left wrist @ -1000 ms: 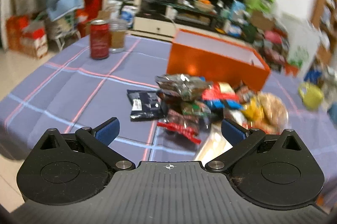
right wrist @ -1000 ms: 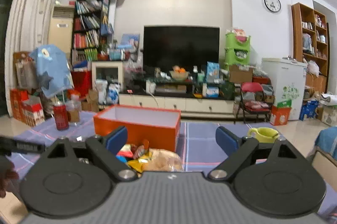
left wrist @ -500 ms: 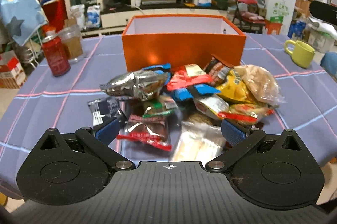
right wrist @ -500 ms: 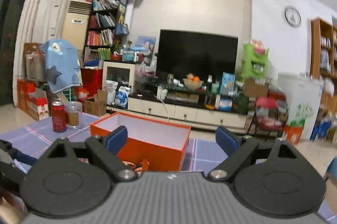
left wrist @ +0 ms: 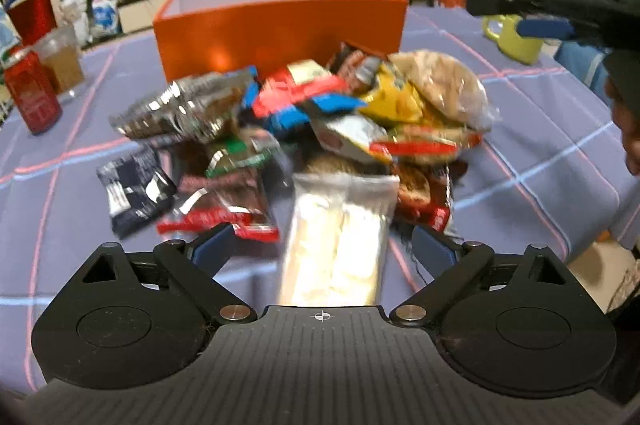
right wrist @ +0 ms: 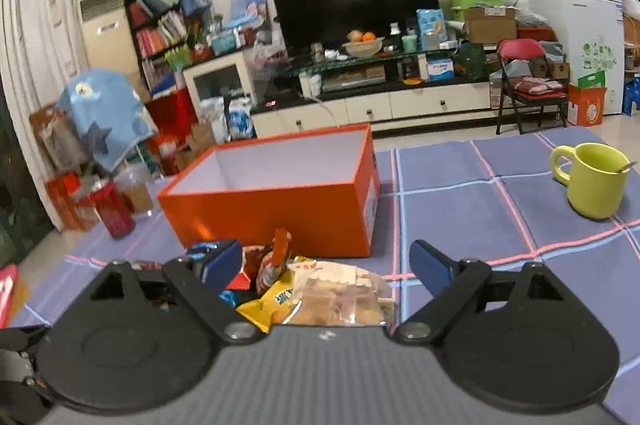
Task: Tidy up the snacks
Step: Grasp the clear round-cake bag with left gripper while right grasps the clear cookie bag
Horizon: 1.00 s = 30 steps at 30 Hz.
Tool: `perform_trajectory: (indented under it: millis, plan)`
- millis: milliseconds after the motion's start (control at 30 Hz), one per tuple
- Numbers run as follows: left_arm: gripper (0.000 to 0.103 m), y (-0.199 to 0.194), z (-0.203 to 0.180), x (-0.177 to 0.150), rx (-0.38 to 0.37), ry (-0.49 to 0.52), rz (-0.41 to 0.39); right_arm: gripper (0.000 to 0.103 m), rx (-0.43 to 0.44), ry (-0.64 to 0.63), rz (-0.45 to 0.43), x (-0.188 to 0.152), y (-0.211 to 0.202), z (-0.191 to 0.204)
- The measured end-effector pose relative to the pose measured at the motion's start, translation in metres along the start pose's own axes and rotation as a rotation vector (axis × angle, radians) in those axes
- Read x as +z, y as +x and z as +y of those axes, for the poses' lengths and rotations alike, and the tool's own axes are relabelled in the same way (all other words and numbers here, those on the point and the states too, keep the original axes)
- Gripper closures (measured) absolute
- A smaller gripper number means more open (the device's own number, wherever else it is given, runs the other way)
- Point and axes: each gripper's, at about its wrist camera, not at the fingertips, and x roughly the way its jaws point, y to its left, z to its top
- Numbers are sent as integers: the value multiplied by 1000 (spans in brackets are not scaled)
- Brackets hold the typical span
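The left gripper [left wrist: 322, 249] jaws, just closing a little, are spread around a silver packet [left wrist: 340, 245]; the right gripper [right wrist: 326, 265] jaws are spread over the snack pile [right wrist: 320, 301].

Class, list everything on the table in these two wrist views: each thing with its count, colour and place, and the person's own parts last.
Box: one, orange, open, behind the snacks.
Snack packets: a heap, mixed colours, in front of the box.
Silver packet: one, nearest, between the left gripper's open jaws, which have just been closing.
Mug: one, yellow-green, right.
Can: one, red, left.
Jar: one, clear, beside the can.
Tablecloth: one, purple check.
Left gripper: open.
Right gripper: open.
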Motion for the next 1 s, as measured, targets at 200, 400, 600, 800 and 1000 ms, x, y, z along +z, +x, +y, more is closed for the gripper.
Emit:
perform_trajectory:
  millis: [200,400,600,800,1000]
  plan:
    - [27,3,-9,-3,-44,15,-1,12,19,-48,9,-2,14,-3]
    - [39,15,-16,1,-51,24,19,12,-11,59,98,4,30,-26]
    - [37,23,-21,0,-36,58,37,14,28,165,234,-5,58,-35]
    - [37,33,-18,0,-45,33,54,23,41,199,334,-17,80,-40]
    - [37,40,-18,-4,-56,37,77,24,63,190,343,-20,75,-42]
